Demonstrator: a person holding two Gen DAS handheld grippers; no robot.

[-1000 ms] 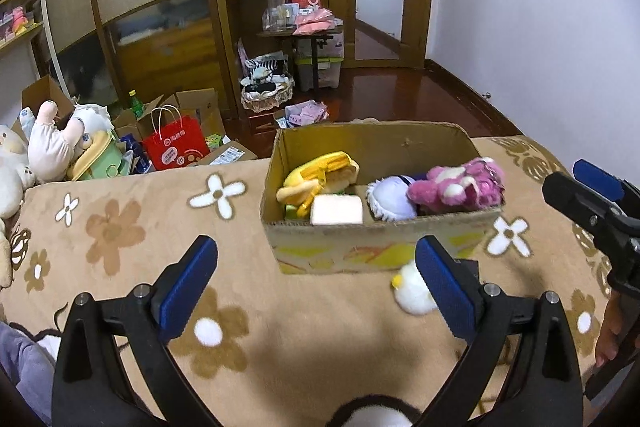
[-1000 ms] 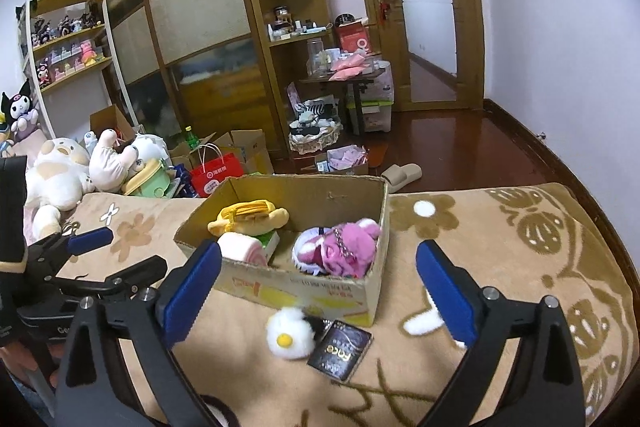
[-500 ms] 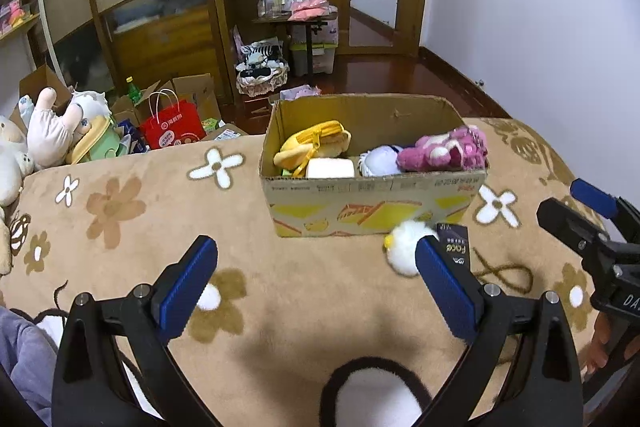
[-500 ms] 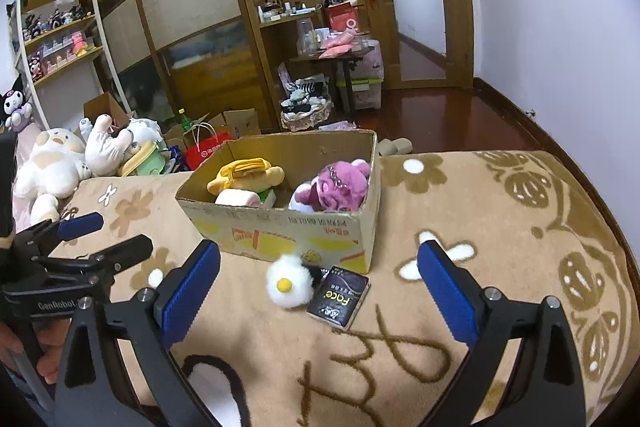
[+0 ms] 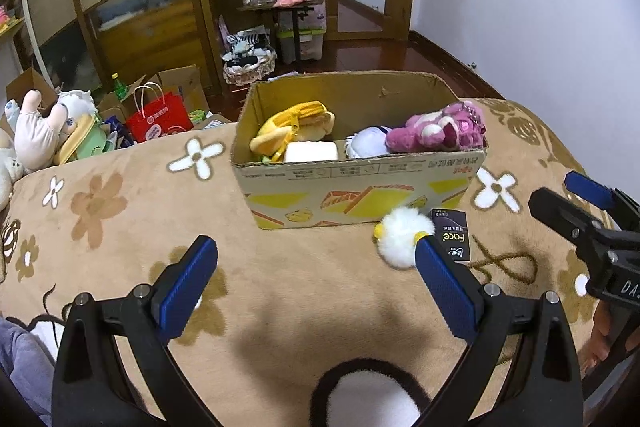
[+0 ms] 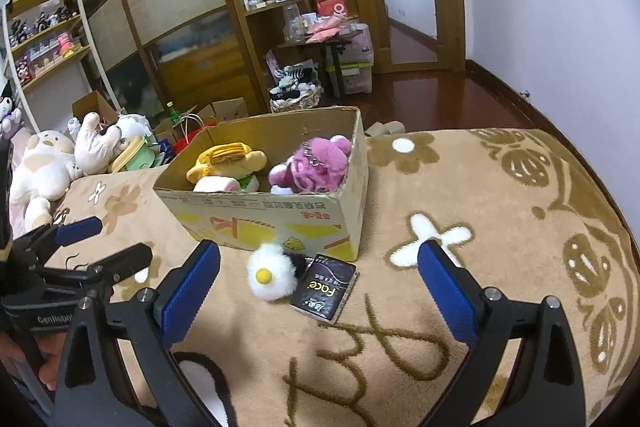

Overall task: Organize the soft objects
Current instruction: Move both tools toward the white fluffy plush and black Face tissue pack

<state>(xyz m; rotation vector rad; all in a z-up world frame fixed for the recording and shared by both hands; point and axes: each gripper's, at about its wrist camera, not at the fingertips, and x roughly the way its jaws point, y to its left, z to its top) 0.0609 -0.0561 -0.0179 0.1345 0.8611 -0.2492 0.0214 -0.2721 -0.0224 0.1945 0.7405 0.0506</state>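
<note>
A cardboard box (image 5: 360, 183) (image 6: 280, 219) stands on the flowered brown blanket (image 5: 280, 299). Inside lie a yellow plush (image 5: 292, 131) (image 6: 228, 159), a pink plush bear (image 5: 436, 131) (image 6: 312, 163), a white block (image 5: 312, 151) and a white-and-blue plush (image 5: 366, 147). In front of the box a fluffy white fried-egg plush (image 5: 400, 233) (image 6: 270, 275) rests beside a black "Face" packet (image 5: 452, 239) (image 6: 324, 285). My left gripper (image 5: 316, 283) is open, nothing between its fingers, short of the box. My right gripper (image 6: 320, 287) is open over the egg plush and packet.
Large plush toys (image 6: 44, 167) pile up at the blanket's left edge. Beyond the far edge stand a red bag (image 5: 158, 121), open cartons, shelves and a small table (image 5: 292, 7). The other gripper (image 5: 592, 227) shows at the right of the left wrist view.
Both grippers have pulled back and risen from the box, so more blanket, the egg plush and the black packet show in front of it. Both stay open.
</note>
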